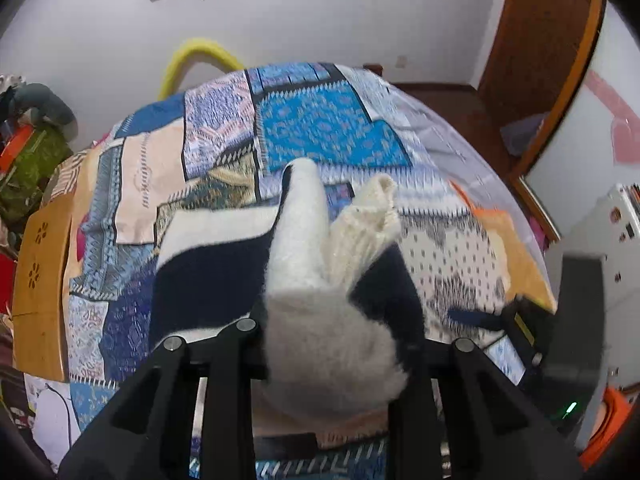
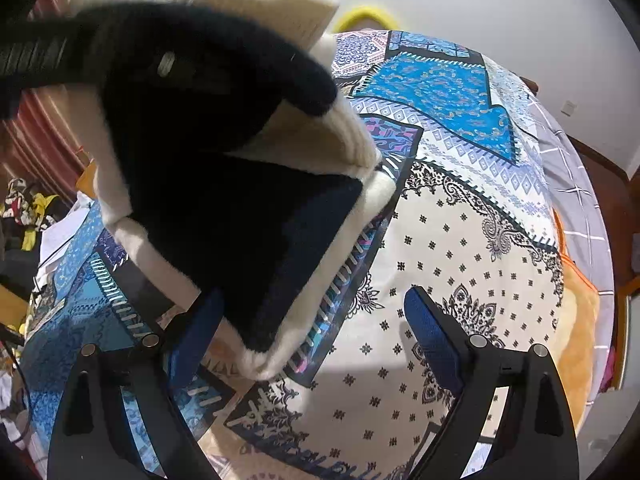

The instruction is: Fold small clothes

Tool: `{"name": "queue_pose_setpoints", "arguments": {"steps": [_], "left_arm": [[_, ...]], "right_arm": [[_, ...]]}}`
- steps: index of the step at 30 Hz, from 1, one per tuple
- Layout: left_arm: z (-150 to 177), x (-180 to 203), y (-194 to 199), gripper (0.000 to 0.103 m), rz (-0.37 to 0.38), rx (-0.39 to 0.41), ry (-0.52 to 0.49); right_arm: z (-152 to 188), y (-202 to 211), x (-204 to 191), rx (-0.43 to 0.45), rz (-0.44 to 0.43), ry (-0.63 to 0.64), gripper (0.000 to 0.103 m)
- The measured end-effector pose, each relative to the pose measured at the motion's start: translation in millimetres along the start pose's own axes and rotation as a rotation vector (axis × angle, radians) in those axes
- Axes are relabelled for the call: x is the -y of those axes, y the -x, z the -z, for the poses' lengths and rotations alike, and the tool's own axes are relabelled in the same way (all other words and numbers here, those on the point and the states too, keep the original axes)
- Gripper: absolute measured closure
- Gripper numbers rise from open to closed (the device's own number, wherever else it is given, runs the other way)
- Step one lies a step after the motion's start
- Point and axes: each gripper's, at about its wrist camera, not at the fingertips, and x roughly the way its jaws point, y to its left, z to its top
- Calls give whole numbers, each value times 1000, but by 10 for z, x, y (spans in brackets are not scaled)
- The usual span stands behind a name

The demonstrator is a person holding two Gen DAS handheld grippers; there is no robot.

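One sweater [image 1: 320, 320], one patchwork bedspread [image 1: 320, 128], two claws.

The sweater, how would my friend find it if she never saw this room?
Look at the big bed with the blue patchwork bedspread. On it lies a fuzzy sweater, one part lifted by the left tongs. It is the only dark navy thing with cream edges there.

In the left wrist view the fuzzy navy-and-white sweater [image 1: 320, 292] bunches over the left tool [image 1: 328, 344], so its fingertips and any grip are hidden — the cream ribbed cuff [image 1: 368, 220] is smeared by motion. In the right wrist view the sweater's upper part is blurred, and the bed [image 2: 460, 240] runs off the frame — clutter at left is too small to identify.
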Motion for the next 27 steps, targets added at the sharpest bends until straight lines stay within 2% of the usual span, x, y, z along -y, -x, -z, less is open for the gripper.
{"name": "queue_pose_setpoints", "arguments": {"steps": [6,9,11,13,18,23,27], "left_arm": [[178,-16,56,71,0,-22,-27],[232,-21,127,58,9,-34,-34],[264,-30,195,38,14,-32,-38],[297,-68,287,29,21,-16,-32],[387,-246,475,27,30,-2,-3],[535,-613,630,22,-3,27,61],[686,-938,618,21,-21,16,121]], "right_arm": [[18,152,-55,15,22,2,13],[24,287,-106,34,40,11,13],[14,353,-120,43,47,11,13],[4,424,-140,51,52,6,13],[-33,545,-172,64,68,-3,13],[-102,608,-212,74,47,-24,13],[-183,637,-289,87,25,-36,13]]}}
